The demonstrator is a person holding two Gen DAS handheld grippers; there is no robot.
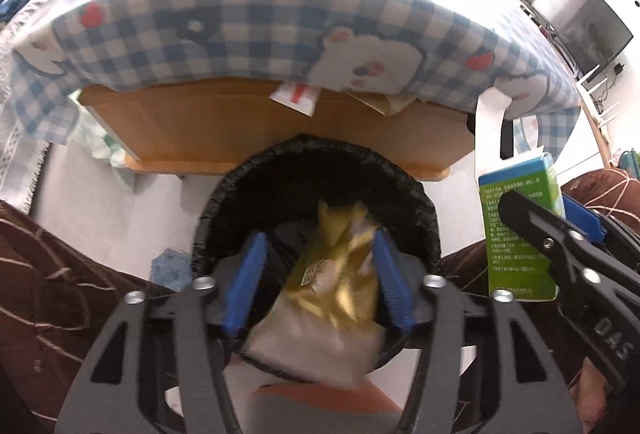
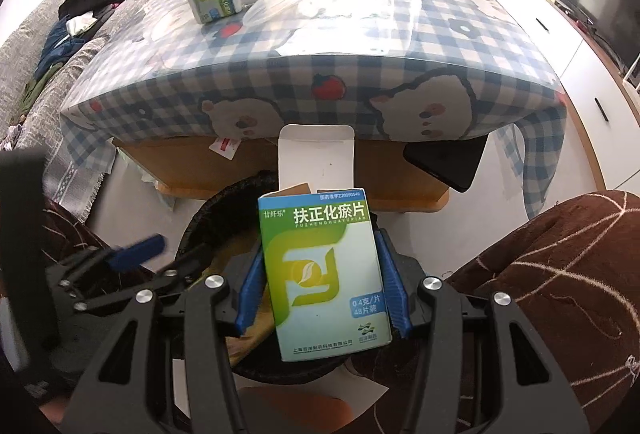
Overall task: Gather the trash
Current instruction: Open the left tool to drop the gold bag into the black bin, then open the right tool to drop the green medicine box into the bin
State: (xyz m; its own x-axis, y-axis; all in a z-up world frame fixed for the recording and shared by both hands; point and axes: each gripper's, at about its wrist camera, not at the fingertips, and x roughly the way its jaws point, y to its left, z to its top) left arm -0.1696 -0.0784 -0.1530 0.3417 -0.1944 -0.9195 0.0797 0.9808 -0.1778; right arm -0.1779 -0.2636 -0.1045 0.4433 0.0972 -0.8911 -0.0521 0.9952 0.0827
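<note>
Medicine box (image 2: 324,276) between right tongs (image 2: 322,292)

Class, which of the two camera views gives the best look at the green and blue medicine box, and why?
The right wrist view: the medicine box faces the camera between the right tongs, its printed front and open flap readable. The left wrist view shows only its side panel at the right edge, partly covered by those tongs.
</note>
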